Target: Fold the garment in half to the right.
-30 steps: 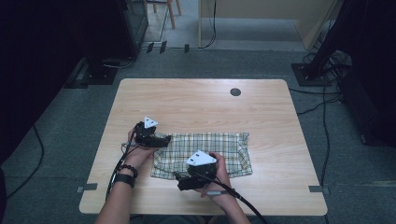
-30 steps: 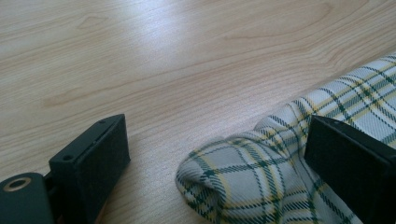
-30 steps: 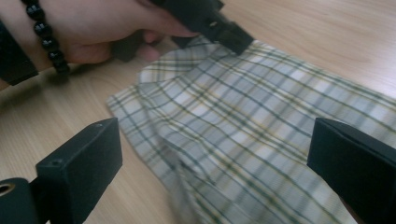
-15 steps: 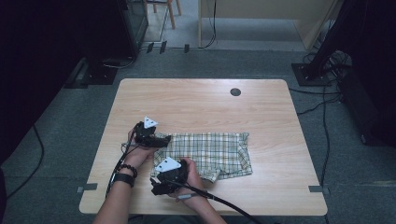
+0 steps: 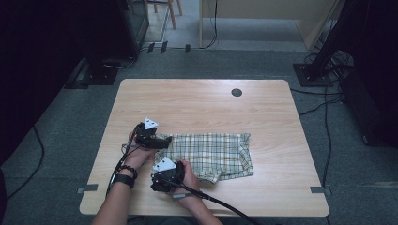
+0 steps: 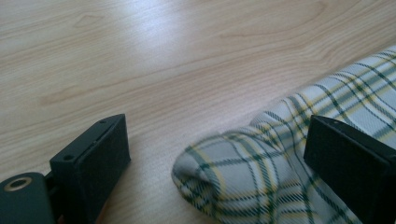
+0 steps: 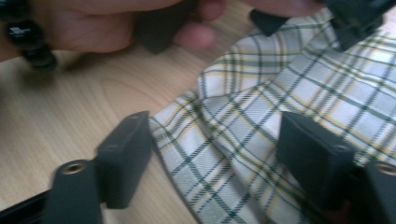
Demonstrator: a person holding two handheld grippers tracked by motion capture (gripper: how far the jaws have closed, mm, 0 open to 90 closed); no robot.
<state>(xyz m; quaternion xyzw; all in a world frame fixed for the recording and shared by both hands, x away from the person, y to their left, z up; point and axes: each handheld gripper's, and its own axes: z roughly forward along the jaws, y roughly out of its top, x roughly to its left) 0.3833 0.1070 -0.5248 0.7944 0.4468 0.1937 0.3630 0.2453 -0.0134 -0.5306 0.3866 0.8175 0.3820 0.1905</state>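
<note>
Cloth (image 5: 211, 152) lies on the table (image 5: 197, 103), a checked piece in white, green and yellow, a little toward 5 o'clock from the table's middle. It is spread mostly flat, with its long side running from 9 to 3 o'clock, and the edge at 6 o'clock is folded over near your right hand.

Your left gripper (image 5: 157, 140) sits at the 9 o'clock end of the cloth. In the left gripper view its jaws stand wide apart. A rounded fold of the cloth (image 6: 243, 182) pokes in between them. The pad at 3 o'clock lies on or just over the cloth — I cannot tell if it presses — and the pad at 9 o'clock (image 6: 100, 163) is clear of it, over bare wood. So this gripper is open and grips nothing.

Your right gripper (image 5: 165, 178) is at the 7 o'clock corner of the cloth, near the table's front edge. Its jaws have just been closing, but in the right gripper view they are still apart, with the cloth's edge (image 7: 224, 158) lying loose between them. The pad at 9 o'clock (image 7: 126, 156) stands just beside the hem; I see no pressing on the fabric.

Your left hand (image 7: 107, 23) and a dark bead bracelet (image 7: 28, 37) appear at 11 o'clock in that view — the two grippers are near each other.
</note>
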